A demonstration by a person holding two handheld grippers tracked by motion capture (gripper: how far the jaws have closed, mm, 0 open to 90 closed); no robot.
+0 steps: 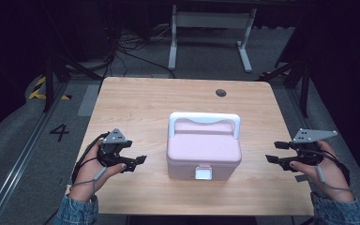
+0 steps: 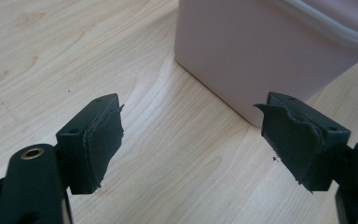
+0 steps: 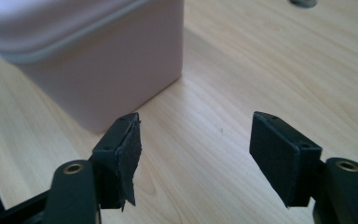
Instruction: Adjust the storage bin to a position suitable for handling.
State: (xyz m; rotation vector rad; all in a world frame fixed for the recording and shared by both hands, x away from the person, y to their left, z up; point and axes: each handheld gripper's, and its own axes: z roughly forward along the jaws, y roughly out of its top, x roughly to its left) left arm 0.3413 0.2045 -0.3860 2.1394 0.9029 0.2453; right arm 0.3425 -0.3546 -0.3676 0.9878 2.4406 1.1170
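A closed pink box [image 1: 203,151] sits mid-desk [image 1: 136,101], long axis across it, between both hands. The left hand-held gripper [image 1: 132,161] and the right hand-held gripper [image 1: 277,152] point inward at it, jaws wide and empty, about equally near.

A light wooden table [image 1: 122,101] carries a pink lidded box [image 1: 204,152] at its centre, white handle [image 1: 204,118] toward twelve o'clock, white latch [image 1: 203,173] toward six. A round dark grommet [image 1: 221,92] sits near the table's one o'clock edge. Beyond, a white desk frame [image 1: 211,33] stands on grey floor
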